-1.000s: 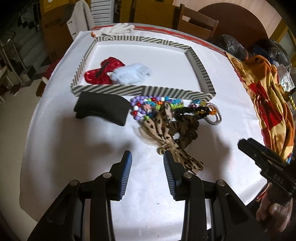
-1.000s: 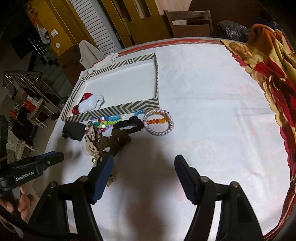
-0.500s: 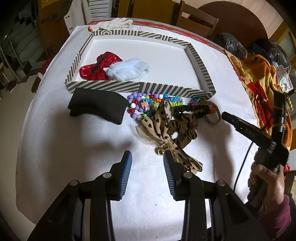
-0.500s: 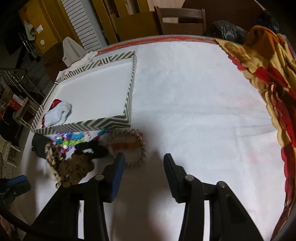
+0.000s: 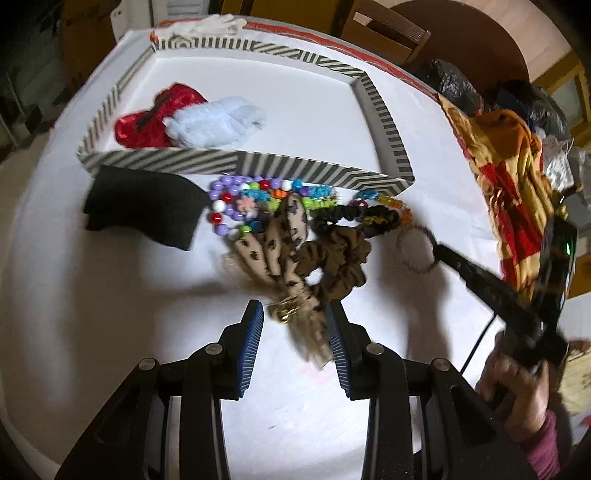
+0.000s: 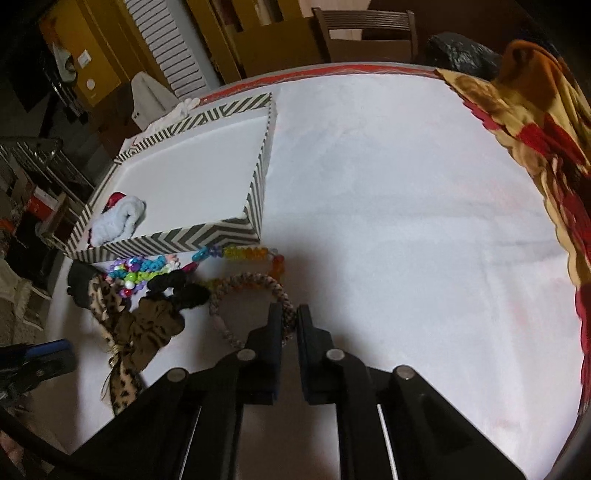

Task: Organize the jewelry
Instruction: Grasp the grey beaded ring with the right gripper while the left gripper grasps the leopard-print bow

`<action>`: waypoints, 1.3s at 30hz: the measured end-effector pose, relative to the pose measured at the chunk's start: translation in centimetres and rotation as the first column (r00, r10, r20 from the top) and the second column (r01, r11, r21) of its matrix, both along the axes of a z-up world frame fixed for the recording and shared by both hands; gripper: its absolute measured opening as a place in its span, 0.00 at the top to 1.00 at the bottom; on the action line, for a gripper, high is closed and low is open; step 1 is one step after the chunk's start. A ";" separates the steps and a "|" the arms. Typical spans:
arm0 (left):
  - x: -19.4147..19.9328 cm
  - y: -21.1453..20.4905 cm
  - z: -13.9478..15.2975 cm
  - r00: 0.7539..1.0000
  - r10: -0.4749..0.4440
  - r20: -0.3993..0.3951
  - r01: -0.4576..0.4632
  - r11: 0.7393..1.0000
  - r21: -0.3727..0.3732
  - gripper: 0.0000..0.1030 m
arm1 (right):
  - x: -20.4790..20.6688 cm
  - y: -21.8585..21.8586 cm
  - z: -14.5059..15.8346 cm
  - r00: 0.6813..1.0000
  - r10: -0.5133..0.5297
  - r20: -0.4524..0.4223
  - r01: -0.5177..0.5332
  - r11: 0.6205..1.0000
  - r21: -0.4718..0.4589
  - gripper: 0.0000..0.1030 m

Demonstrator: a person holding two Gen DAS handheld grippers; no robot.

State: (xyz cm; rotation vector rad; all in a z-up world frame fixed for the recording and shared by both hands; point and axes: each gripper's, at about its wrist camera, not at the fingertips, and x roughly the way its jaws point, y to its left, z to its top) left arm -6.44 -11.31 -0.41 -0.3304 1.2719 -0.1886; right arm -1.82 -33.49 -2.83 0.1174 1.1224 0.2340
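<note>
A striped tray [image 5: 314,172] [image 6: 255,192] holds a red bow [image 5: 147,122] and a pale blue fluffy piece [image 5: 218,120] [image 6: 116,219]. In front of it lies a pile: coloured bead strings [image 5: 240,199] [image 6: 240,254], a black scrunchie [image 5: 354,216] [image 6: 181,288], a brown scrunchie [image 5: 332,258] [image 6: 155,321] and a leopard bow [image 5: 280,251] [image 6: 122,384]. My left gripper [image 5: 294,325] is open, its fingers either side of the bow's gold bell. My right gripper [image 6: 289,325] [image 5: 437,251] is shut on a braided bracelet [image 6: 251,284] [image 5: 415,247].
A black folded cloth [image 5: 144,205] lies left of the pile. A red, yellow and orange fabric [image 5: 509,177] [image 6: 535,122] drapes over the table's right side. White gloves [image 5: 207,26] lie behind the tray. Chairs stand beyond the table's far edge.
My right gripper moved forward to the braided bracelet and closed on its rim. My left gripper advanced until its open fingers flank the leopard bow's knot.
</note>
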 end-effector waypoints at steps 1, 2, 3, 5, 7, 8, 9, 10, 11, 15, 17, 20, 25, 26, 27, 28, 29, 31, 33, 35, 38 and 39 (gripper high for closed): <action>0.3 -0.1 -0.3 1.000 0.009 -0.008 -0.009 1.000 -0.012 0.69 | -0.3 -0.2 0.1 1.000 -0.003 -0.005 0.003 1.000 0.007 0.92; 0.5 -0.3 -0.6 1.000 0.016 -0.015 -0.016 1.000 -0.014 0.69 | -0.6 -0.4 0.1 1.000 -0.005 -0.008 0.005 1.000 0.013 0.93; 0.7 -0.5 -0.9 1.000 0.020 -0.016 -0.020 1.000 -0.012 0.69 | -0.9 -0.6 0.2 1.000 -0.006 -0.010 0.006 1.000 0.016 0.93; 1.1 -0.9 -1.4 0.999 0.023 -0.023 -0.023 1.000 -0.001 0.69 | -1.4 -0.9 0.4 1.000 -0.012 -0.014 0.013 1.000 0.025 0.93; 1.4 -1.2 -2.0 0.999 0.029 -0.038 -0.029 1.000 0.001 0.69 | -1.8 -1.3 0.5 1.000 -0.021 -0.021 0.021 0.999 0.044 0.92; 1.6 -1.4 -2.3 0.999 0.030 -0.039 -0.029 1.000 0.006 0.69 | -2.0 -1.5 0.6 0.999 -0.024 -0.025 0.025 0.998 0.053 0.93; 1.8 -1.6 -2.5 0.999 0.030 -0.040 -0.029 0.999 0.019 0.69 | -2.1 -1.6 0.7 0.999 -0.025 -0.027 0.027 0.998 0.059 0.92; 2.0 -1.7 -2.7 0.999 0.032 -0.044 -0.031 0.999 0.033 0.69 | -2.4 -1.7 0.8 0.999 -0.026 -0.029 0.028 0.998 0.063 0.92; 2.2 -1.9 -3.0 0.998 0.034 -0.052 -0.031 0.999 0.042 0.69 | -2.5 -1.7 0.8 0.999 -0.027 -0.031 0.029 0.997 0.066 0.92; 2.6 -2.4 -3.4 0.999 0.031 -0.038 -0.029 0.998 0.055 0.71 | -3.0 -1.9 1.3 0.999 -0.028 -0.031 0.031 0.997 0.073 0.92; 2.5 -2.7 -3.3 1.000 0.002 -0.025 0.000 0.997 0.073 0.84 | -3.3 -1.9 1.6 0.999 -0.032 -0.026 0.034 0.996 0.078 0.92; 2.0 -3.1 -2.5 0.999 -0.043 -0.004 0.043 0.995 0.090 0.89 | -3.7 -2.0 2.1 0.999 -0.033 -0.016 0.034 0.996 0.086 0.92; 0.9 -2.7 -0.3 0.996 -0.082 0.036 0.079 0.994 0.069 0.90 | -4.1 -1.6 3.2 1.000 -0.027 0.005 0.026 0.994 0.105 0.92; 0.6 -2.7 0.3 0.995 -0.089 0.043 0.086 0.994 0.069 0.90 | -4.1 -1.5 3.4 1.000 -0.023 0.009 0.022 0.994 0.107 0.92; 0.5 -2.6 0.6 0.995 -0.092 0.049 0.089 0.994 0.068 0.90 | -4.2 -1.3 3.6 1.000 -0.018 0.014 0.016 0.994 0.107 0.92; 0.2 -2.5 1.1 0.994 -0.092 0.056 0.088 0.994 0.067 0.90 | -4.2 -1.2 3.8 1.000 -0.013 0.018 0.011 0.994 0.108 0.92; 0.0 -2.4 1.5 0.994 -0.091 0.062 0.087 0.994 0.068 0.90 | -4.2 -1.1 4.1 1.000 -0.009 0.022 0.007 0.994 0.111 0.92; -0.2 -2.1 2.4 0.993 -0.087 0.076 0.080 0.993 0.082 0.90 | -4.2 -0.9 4.5 0.999 -0.007 0.032 0.003 0.993 0.117 0.92; -0.5 -1.9 3.2 0.992 -0.086 0.091 0.077 0.992 0.100 0.90 | -4.2 -0.7 4.9 0.999 -0.004 0.042 -0.002 0.992 0.123 0.92; -0.7 -1.6 3.6 0.992 -0.082 0.097 0.071 0.991 0.109 0.90 | -4.1 -0.5 5.2 0.999 0.000 0.049 -0.006 0.992 0.128 0.92; -1.0 -1.4 4.2 0.990 -0.081 0.120 0.065 0.989 0.132 0.90 | -4.0 0.0 5.5 0.999 0.008 0.052 -0.015 0.990 0.139 0.92; -1.1 -1.4 4.4 0.989 -0.080 0.126 0.063 0.988 0.140 0.90 | -4.0 0.1 5.6 0.999 0.009 0.052 -0.016 0.990 0.143 0.92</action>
